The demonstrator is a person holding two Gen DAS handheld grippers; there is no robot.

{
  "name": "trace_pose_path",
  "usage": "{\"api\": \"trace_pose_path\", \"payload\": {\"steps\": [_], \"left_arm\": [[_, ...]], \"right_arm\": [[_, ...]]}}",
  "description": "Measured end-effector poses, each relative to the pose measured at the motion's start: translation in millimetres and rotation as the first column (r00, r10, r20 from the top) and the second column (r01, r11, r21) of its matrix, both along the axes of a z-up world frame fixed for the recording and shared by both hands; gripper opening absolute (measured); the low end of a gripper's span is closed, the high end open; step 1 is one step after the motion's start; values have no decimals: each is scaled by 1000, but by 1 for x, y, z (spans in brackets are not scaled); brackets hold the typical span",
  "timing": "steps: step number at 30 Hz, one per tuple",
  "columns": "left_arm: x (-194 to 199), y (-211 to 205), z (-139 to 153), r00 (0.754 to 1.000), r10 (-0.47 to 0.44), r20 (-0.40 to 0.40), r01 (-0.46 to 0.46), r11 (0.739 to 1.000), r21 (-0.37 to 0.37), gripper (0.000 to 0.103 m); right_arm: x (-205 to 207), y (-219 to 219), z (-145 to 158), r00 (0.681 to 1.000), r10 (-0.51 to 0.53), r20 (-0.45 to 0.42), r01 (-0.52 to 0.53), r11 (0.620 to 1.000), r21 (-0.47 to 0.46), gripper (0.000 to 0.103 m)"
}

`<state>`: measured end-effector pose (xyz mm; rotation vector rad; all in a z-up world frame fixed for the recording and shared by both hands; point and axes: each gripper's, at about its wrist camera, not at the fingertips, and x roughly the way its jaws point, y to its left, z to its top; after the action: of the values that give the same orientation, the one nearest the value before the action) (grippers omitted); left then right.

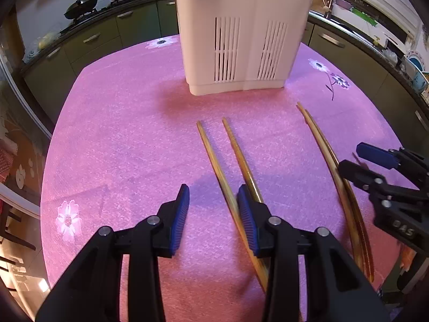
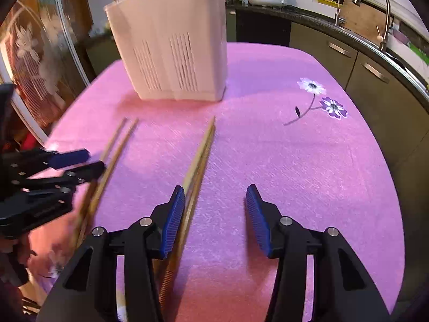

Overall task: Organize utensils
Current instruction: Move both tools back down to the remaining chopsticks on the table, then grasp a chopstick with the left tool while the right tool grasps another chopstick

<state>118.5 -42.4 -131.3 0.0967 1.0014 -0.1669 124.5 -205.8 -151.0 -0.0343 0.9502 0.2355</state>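
Note:
A white slotted utensil holder stands at the back of the pink table; it also shows in the right wrist view. Two separate wooden chopsticks lie in front of it, and a closer pair lies to their right. My left gripper is open and empty, its right finger over the two separate chopsticks. My right gripper is open and empty, its left finger beside the pair. The other two chopsticks lie left, by the left gripper.
The pink flowered tablecloth covers the table. Dark kitchen cabinets with woks on a stove stand behind. A sink with a tall faucet is at the right. A glass door is at the left.

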Motion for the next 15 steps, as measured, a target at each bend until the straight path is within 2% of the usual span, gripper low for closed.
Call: {"api": "trace_pose_path", "payload": {"steps": [5, 11, 12, 13, 14, 15], "left_arm": [[2, 1, 0, 1000, 5, -2, -5, 1000, -15, 39], [9, -7, -2, 1000, 11, 5, -11, 1000, -2, 44], [10, -8, -2, 1000, 12, 2, -12, 1000, -1, 44], [11, -9, -2, 1000, 10, 1, -10, 1000, 0, 43], [11, -10, -1, 1000, -2, -1, 2, 1000, -4, 35], [11, -11, -1, 1000, -10, -1, 10, 1000, -7, 20]], "right_arm": [[4, -8, -4, 999, -36, -13, 36, 999, -18, 37], [24, 12, -3, 1000, 1, -17, -2, 998, -58, 33], [28, 13, -3, 1000, 8, -21, -9, 999, -52, 30], [30, 14, -3, 999, 17, -27, -18, 999, -49, 23], [31, 14, -2, 999, 33, -39, -35, 999, -39, 16], [32, 13, -2, 997, 45, -55, -46, 999, -24, 8]]}}
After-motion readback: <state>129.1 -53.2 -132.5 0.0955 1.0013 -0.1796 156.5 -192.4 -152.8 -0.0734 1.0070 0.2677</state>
